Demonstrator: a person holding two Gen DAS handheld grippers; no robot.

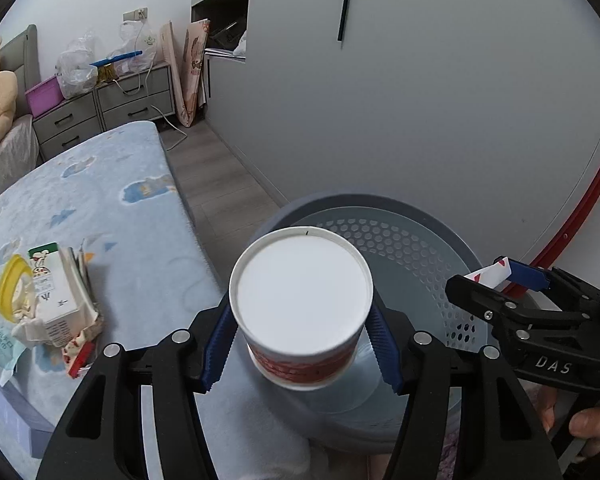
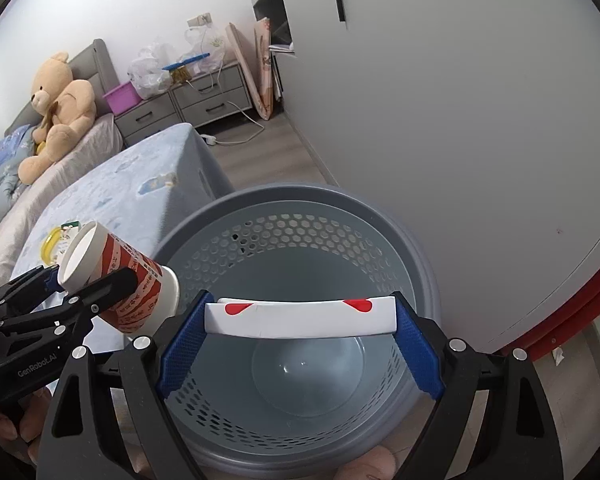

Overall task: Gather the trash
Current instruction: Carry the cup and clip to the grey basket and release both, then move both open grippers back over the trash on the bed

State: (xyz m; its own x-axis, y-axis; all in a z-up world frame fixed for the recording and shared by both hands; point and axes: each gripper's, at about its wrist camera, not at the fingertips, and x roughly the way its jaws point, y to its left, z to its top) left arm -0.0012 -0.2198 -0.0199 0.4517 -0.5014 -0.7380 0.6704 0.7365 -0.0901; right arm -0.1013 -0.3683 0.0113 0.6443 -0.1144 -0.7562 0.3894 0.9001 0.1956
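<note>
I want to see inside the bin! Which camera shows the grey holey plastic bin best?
The right wrist view: the grey perforated plastic bin shows its whole rim and bare bottom. In the left wrist view, the red-and-white paper cup hides much of it.

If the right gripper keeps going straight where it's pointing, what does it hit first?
Probably the bin's bare floor: the right gripper, shut on a flat white carton, points down into it. Depth is hard to judge.

Paper cup (image 1: 300, 304) between jaws, above bin (image 1: 452, 240)
</note>
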